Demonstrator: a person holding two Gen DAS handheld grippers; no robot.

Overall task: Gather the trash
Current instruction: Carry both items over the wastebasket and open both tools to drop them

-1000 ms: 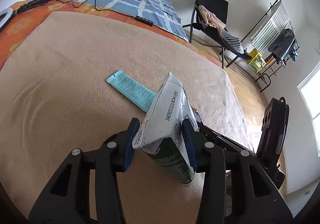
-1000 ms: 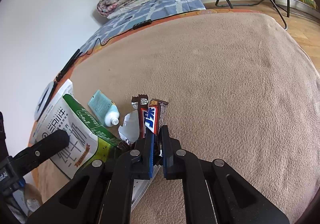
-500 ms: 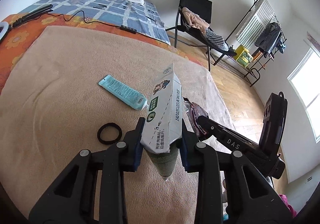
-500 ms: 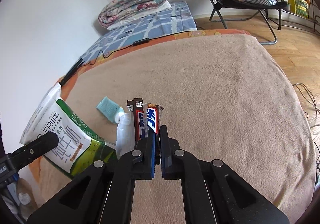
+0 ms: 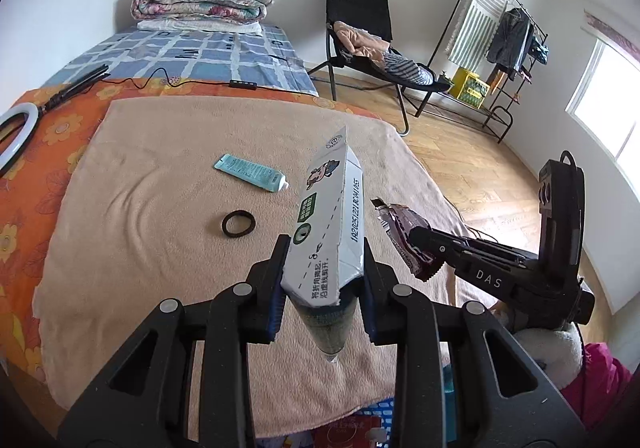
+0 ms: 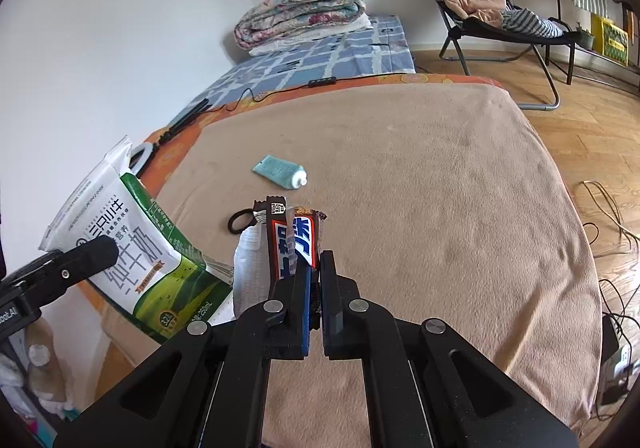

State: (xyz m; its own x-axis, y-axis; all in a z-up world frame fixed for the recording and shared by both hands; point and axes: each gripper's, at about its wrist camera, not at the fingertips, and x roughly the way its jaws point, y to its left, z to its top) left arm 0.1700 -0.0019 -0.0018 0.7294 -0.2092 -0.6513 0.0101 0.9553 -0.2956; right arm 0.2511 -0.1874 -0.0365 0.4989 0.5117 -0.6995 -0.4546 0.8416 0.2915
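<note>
Your left tool (image 5: pixel 323 284) is clamped on the white-and-green milk carton (image 5: pixel 328 232), your right tool (image 6: pixel 315 288) on the crinkly brown candy wrapper (image 6: pixel 296 240), both up above the tan blanket (image 6: pixel 440 184); teal tube (image 5: pixel 250 172) and black hair tie (image 5: pixel 239 224) lie there.

White-green milk carton (image 5: pixel 328 216) and candy wrapper (image 6: pixel 296 244) held aloft above bed

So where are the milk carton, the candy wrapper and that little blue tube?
milk carton (image 5: pixel 328 232): left wrist view, white top panel.
candy wrapper (image 6: pixel 298 240): right wrist view, blue lettering.
blue tube (image 5: pixel 248 171): left wrist view, mid body.
</note>
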